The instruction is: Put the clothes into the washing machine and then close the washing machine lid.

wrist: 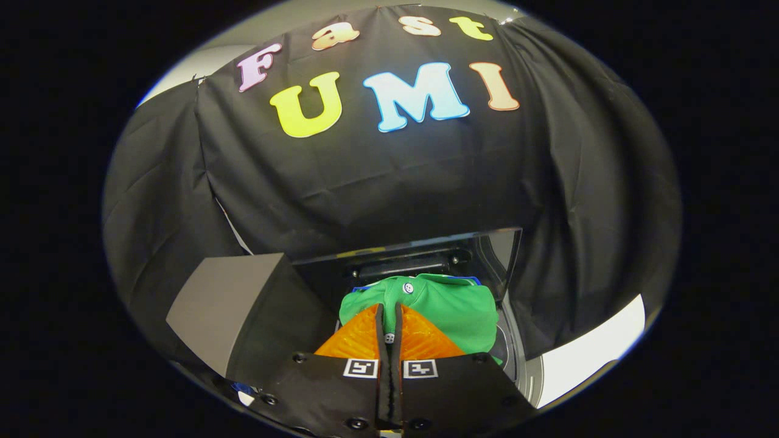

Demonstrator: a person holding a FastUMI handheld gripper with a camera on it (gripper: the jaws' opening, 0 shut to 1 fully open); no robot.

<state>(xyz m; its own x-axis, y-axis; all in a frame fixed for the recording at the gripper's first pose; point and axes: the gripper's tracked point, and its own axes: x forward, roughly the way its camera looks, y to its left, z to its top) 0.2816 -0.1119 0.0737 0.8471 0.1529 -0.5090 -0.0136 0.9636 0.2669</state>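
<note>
- Between our two orange fingers we see almost no gap; the claw is pressed nearly together, with a thin fold of the green garment pinched at the tips, as far as we can tell.
- Both fingers look to be pressing on the cloth, though the contact spot itself is small and partly hidden by the dark inner pads.
- Each finger carries a black-and-white square marker near its base, on the black gripper body.
- Just ahead of the fingertips the green garment bunches up in a rounded heap, with a white button showing near its top and a blue edge peeking out behind it.
- We see the garment hanging over the washing machine opening, whose curved metallic rim shows to the right of the fingers.
- Beyond the garment the washing machine lid stands raised, dark and glossy, tilted back toward the booth wall.
- Left of the fingers a grey-brown flat panel sits at an angle, next to the dark machine body; we cannot tell what it is.
- Right of the machine a pale strip of floor or surface shows.
- Behind everything hangs the black cloth wall, creased in folds.
</note>
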